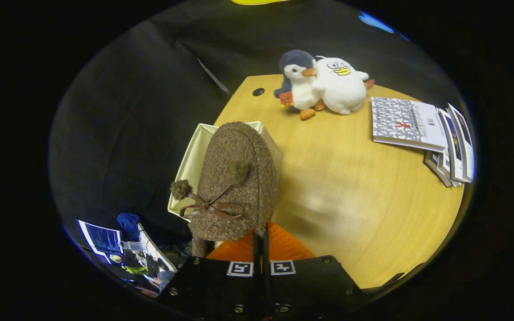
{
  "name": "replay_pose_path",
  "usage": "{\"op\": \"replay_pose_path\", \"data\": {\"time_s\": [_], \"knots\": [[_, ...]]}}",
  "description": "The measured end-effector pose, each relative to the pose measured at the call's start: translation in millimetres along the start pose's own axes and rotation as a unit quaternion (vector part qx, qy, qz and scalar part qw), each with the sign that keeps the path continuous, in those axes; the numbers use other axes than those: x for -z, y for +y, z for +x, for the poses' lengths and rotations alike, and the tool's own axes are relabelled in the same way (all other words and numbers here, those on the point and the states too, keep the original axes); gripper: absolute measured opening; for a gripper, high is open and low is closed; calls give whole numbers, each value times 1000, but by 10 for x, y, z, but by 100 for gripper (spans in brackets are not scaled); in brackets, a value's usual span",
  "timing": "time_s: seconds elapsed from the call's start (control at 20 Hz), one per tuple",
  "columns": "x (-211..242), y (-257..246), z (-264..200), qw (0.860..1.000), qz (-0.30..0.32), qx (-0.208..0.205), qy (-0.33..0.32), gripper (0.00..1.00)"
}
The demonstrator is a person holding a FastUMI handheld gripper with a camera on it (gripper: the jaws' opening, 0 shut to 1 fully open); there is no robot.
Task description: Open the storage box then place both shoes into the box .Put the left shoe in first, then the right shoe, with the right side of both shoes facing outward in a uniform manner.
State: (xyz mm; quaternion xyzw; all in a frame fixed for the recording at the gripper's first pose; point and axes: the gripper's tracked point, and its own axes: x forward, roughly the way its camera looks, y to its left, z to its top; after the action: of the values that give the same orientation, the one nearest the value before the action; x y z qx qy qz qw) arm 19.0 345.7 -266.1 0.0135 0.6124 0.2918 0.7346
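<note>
Here, one brown fuzzy shoe [237, 183] hangs pinched in the closed hand-held gripper [261, 236], above one open cream storage box [190, 165] at the desk [355, 200] edge. Beyond sit two plush toys [324, 84] and one fanned stack of booklets [422, 133].

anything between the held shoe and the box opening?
Nothing visible. The tongs are shut on the brown fuzzy shoe with a leather bow, which hangs directly over the open cream storage box at the wooden table's edge; the box's inside is mostly hidden.
</note>
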Motion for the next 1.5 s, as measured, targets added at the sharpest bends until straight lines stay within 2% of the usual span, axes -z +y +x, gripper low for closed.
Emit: {"op": "replay_pose_path", "data": {"time_s": [0.25, 0.6, 0.7, 1.0, 1.2, 1.5], "knots": [[-419, 339, 237, 1000, -22, -14, 5, 0], [-720, 498, 729, 998, -57, 12, 36, 0], [-770, 463, 900, 996, -74, 34, 37, 1], [-613, 618, 1302, 991, -102, 45, 80, 1], [-558, 641, 1563, 991, -72, 55, 94, 0], [-482, 679, 1679, 988, -99, 66, 100, 3]]}}
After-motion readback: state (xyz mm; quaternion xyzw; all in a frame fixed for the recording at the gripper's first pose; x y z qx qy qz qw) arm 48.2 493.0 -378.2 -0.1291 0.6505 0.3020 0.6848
